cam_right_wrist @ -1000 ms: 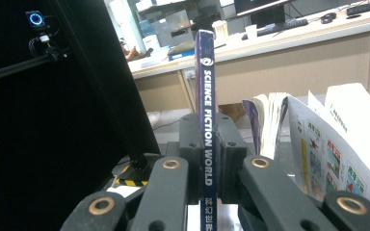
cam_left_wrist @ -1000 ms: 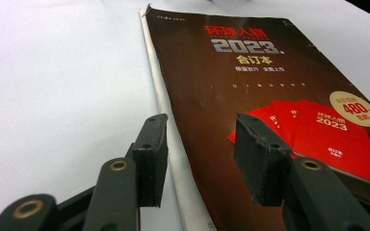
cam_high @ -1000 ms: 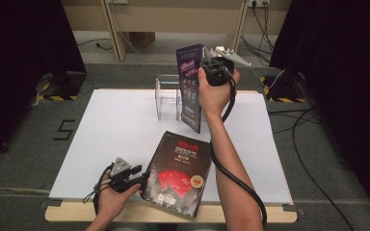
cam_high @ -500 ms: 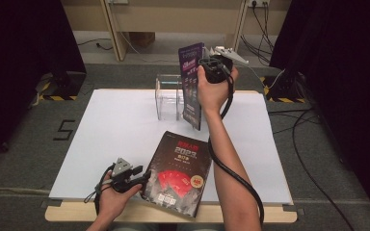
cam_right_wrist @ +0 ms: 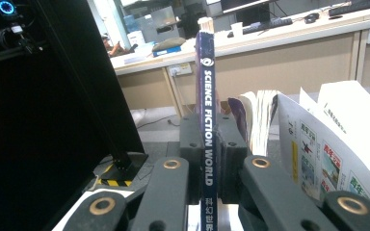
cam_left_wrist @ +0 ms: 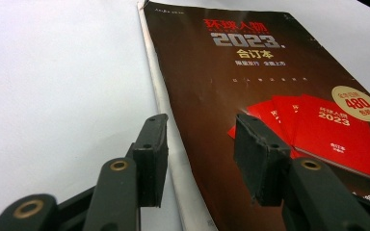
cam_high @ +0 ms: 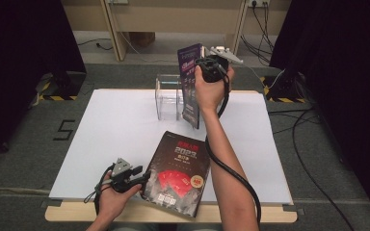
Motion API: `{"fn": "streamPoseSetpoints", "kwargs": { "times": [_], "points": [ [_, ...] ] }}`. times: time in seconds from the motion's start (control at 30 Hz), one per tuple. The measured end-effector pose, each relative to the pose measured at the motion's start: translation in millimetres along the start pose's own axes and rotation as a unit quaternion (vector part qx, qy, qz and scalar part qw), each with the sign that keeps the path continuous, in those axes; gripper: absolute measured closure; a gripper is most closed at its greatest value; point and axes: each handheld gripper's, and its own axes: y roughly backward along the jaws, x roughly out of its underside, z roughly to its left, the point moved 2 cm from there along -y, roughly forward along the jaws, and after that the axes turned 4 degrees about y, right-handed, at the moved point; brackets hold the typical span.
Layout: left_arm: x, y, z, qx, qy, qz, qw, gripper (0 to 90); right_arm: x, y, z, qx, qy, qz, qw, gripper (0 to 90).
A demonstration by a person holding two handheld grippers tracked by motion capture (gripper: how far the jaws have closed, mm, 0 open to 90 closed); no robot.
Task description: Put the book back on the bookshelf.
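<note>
Right gripper (cam_right_wrist: 207,168): clamped on the Science Fiction World magazine (cam_right_wrist: 205,110) spine, upright above the clear acrylic rack (cam_high: 168,96). Left gripper (cam_left_wrist: 200,149): jaws apart, nothing gripped, beside the 2023 bound volume (cam_high: 177,171), well apart from the rack.

magazines: 2 (cam_high: 177,173) (cam_high: 191,86) | clear stands: 1 (cam_high: 168,96) | tongs: 2 (cam_high: 144,178) (cam_high: 200,65)

Even overhead light falls on the matte white rectangular table sheet (cam_high: 120,130), with only soft, faint shadows; the black curtains at both sides stay dark. The glossy dark-brown magazine cover (cam_left_wrist: 279,96) shows a mild sheen. The near black jaws are slightly soft-focused, and the high view is grainy.
</note>
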Motion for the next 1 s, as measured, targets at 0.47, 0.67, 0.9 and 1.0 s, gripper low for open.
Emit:
{"fn": "streamPoseSetpoints", "kwargs": {
  "times": [0.47,0.67,0.9,1.0],
  "points": [
    [0.6,-0.2,1.5,0.000,0.001,0.001,1.0000,55.2,6.7,-13.3,0.6,0.010,0.006,0.011,0.9999,84.7],
    [1.7,-0.7,1.1,0.000,0.001,0.002,1.0000,55.2,8.9,-16.9,-0.7,0.017,0.012,0.017,0.9996,84.7],
    [2.2,-0.7,1.2,0.000,0.000,0.004,1.0000,55.3,9.7,-18.2,-0.2,0.023,0.016,0.020,0.9994,84.7],
    [2.2,-1.0,1.0,0.000,0.001,0.004,1.0000,55.3,10.6,-17.4,0.3,0.025,0.016,0.021,0.9993,84.7]
  ]
}}
